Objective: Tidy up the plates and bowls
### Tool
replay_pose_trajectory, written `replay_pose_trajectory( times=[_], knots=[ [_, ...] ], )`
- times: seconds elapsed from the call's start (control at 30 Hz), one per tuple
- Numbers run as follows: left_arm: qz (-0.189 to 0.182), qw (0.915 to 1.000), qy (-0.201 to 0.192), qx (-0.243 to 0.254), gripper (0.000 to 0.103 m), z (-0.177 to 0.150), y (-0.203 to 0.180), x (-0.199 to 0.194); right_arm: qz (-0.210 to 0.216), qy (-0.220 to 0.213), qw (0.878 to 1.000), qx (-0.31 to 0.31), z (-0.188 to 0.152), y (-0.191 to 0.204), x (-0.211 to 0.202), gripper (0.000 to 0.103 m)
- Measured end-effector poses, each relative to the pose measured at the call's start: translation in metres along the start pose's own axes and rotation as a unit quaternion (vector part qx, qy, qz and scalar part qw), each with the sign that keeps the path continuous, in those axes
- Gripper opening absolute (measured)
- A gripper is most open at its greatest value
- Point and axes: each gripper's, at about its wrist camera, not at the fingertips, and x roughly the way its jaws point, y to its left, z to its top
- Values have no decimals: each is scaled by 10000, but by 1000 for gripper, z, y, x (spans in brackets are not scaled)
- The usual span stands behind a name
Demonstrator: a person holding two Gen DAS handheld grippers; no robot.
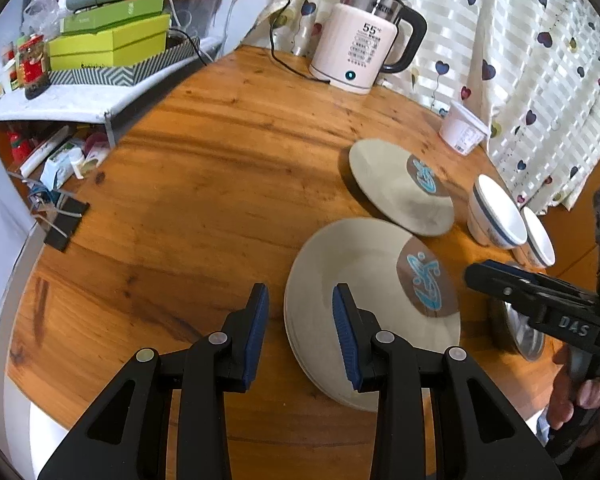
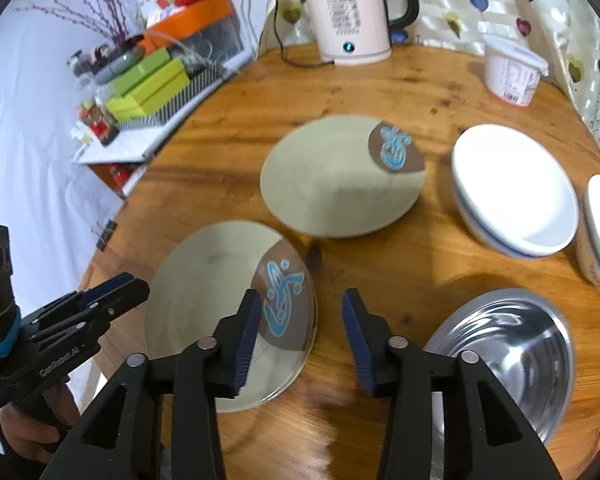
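Observation:
A beige plate with a blue-on-grey mark (image 1: 360, 280) (image 2: 208, 300) lies near me on the wooden table, and its layered edge suggests another plate under it. My left gripper (image 1: 302, 332) is open and straddles this plate's left rim. My right gripper (image 2: 304, 336) is open and straddles its right rim. A second matching plate (image 1: 396, 188) (image 2: 340, 180) lies farther back. Two white bowls with blue bands (image 1: 500, 216) (image 2: 516, 192) stand on the right. A steel bowl (image 2: 508, 352) sits right of my right gripper.
A pale electric kettle (image 1: 360, 48) with its cord stands at the table's back edge, with a white tub (image 1: 462, 128) beside the heart-print curtain. A cluttered shelf with green boxes (image 1: 108, 44) borders the table on the left. Bare wood (image 1: 200, 180) stretches left of the plates.

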Motion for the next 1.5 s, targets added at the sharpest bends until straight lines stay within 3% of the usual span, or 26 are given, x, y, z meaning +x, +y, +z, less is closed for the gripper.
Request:
replay_pose_trajectory(
  times=[0.33, 0.87, 1.5],
  knots=[
    [-79, 9995, -114, 271, 34, 16, -15, -4, 122, -427, 9981, 434, 5, -15, -25, 48],
    [-173, 9984, -127, 521, 34, 34, -33, 2, 101, -372, 9975, 599, 7, -23, -24, 48],
    [-541, 9962, 127, 671, 34, 75, -43, 39, 25, -219, 9933, 1134, 25, -41, 1, 48]
  ],
)
